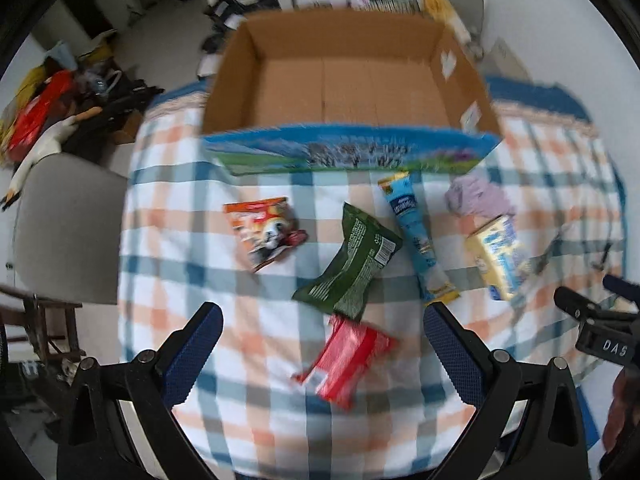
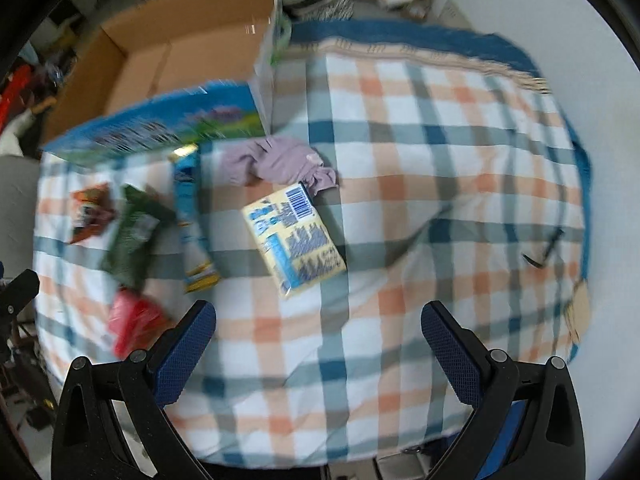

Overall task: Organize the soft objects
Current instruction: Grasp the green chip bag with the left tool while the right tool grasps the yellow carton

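Observation:
Soft packets lie on a checked tablecloth (image 1: 168,248) in front of an open cardboard box (image 1: 348,80). In the left wrist view I see an orange packet (image 1: 262,230), a dark green packet (image 1: 354,262), a long blue tube pack (image 1: 418,240), a red packet (image 1: 348,360), a yellow tissue pack (image 1: 498,258) and a lilac cloth (image 1: 478,198). My left gripper (image 1: 322,328) hangs open over the red packet. My right gripper (image 2: 318,326) is open above bare cloth, just short of the yellow tissue pack (image 2: 294,236) and lilac cloth (image 2: 280,162).
A grey chair (image 1: 68,232) stands left of the table, with clutter on the floor (image 1: 60,92) behind it. The box (image 2: 172,60) is empty inside. The right half of the tablecloth (image 2: 460,184) carries only a thin dark item (image 2: 544,250) near its edge.

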Tool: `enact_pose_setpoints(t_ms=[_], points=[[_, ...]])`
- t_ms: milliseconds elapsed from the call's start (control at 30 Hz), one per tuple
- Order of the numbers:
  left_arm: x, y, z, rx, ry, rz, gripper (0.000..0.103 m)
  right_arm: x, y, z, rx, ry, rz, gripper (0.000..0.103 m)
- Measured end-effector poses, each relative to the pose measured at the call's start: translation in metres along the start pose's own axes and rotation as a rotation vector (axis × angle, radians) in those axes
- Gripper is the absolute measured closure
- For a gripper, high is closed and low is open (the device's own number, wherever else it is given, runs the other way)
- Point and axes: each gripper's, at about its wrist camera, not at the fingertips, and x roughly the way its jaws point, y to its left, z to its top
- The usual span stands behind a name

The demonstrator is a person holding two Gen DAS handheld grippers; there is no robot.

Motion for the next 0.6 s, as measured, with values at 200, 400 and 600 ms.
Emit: enact_pose_setpoints(t_ms=[200, 400, 600], points=[[0.088, -0.023, 0.018, 0.08, 0.148, 0.002, 0.001, 0.082, 0.01, 0.029, -0.052, 0.126, 0.028, 0.0], [0.136, -0.042, 0.022, 0.157, 0.234, -0.006, 0.019, 0.121, 0.015, 0.042, -0.05, 0.19, 0.064, 0.004], [0.154, -0.036, 0.027, 0.084, 0.272, -0.021, 0.057, 0.15, 0.023, 0.055, -0.042, 0.243, 0.086, 0.024]])
